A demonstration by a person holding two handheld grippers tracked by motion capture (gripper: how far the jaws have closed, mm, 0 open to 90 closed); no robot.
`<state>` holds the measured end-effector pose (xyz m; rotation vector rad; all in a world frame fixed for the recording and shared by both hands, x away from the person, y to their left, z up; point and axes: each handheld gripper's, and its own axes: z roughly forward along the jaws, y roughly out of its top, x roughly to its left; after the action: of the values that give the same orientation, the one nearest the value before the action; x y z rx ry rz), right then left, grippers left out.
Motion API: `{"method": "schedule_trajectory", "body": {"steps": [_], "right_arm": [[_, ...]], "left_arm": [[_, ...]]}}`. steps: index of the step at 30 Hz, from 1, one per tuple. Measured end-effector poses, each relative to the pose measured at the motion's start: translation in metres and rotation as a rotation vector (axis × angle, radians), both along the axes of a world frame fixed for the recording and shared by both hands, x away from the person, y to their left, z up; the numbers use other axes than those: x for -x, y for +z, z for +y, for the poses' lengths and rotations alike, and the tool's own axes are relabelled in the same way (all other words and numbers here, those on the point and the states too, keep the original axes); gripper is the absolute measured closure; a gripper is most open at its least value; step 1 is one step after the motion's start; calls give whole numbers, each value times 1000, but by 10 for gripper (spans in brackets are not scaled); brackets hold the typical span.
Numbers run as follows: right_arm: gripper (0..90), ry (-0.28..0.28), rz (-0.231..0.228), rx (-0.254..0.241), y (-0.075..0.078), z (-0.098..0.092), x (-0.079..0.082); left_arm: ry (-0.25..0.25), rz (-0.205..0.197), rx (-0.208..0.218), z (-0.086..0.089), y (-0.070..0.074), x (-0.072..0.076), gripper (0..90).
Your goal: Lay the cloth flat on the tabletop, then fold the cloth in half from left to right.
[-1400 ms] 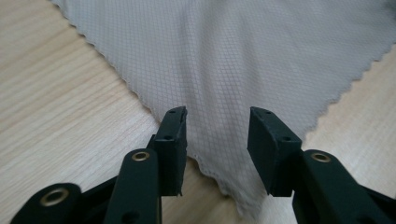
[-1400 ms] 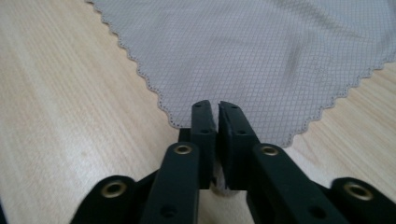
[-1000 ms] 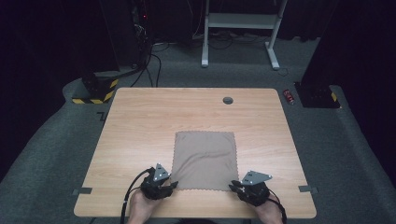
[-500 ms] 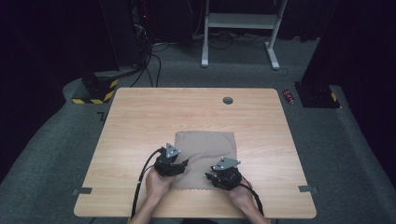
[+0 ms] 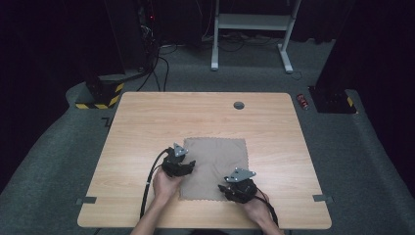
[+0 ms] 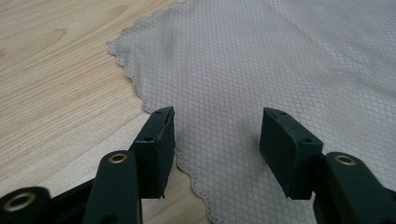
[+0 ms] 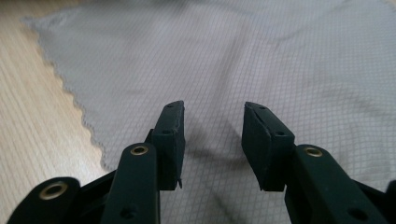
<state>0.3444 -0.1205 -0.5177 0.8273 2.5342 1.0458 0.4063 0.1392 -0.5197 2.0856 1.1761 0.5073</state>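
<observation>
A grey-brown cloth [image 5: 214,167] with a scalloped hem lies flat on the desk [image 5: 147,122], toward its near edge and about midway across, and every place below is given from that cloth.

The left claw [image 5: 189,165] hovers over the cloth's left hem, roughly halfway along it. Its jaws have just been opening and now stand wide with nothing between them; in the left gripper view [image 6: 217,135] one jaw sits over the scalloped edge and the other over the weave. The right claw [image 5: 229,188] is low over the cloth's near right part, just inside the near hem. Its jaws have also been opening, to a moderate gap, empty, with only fabric beneath them in the right gripper view [image 7: 212,133].

The step looks like taking hold of the cloth to fold or lift it. To do that well, each claw should drop until one jaw slides under the hem, then close on a single layer, both at matching points so the cloth does not skew.

Bare desk runs left, right and beyond the cloth; a small round grommet [image 5: 239,105] sits well beyond its far hem. The desk's near edge is close behind both hands.
</observation>
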Motion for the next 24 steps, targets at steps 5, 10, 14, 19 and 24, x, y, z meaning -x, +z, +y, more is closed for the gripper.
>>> {"method": "schedule_trajectory", "body": {"steps": [5,10,14,19,24], "right_arm": [[570,14,-21,-40,6,5,-2],[549,21,-3,-58,4,19,-6],[540,53,13,-52,2,30,-4],[552,88,22,-65,2,41,-2],[564,115,21,-81,3,51,2]], "left_arm": [[48,4,8,7,2,-3,451],[77,7,41,18,2,-8,448],[78,26,81,26,3,-14,448],[110,58,121,36,13,-27,379],[146,63,128,43,15,-39,386]]}}
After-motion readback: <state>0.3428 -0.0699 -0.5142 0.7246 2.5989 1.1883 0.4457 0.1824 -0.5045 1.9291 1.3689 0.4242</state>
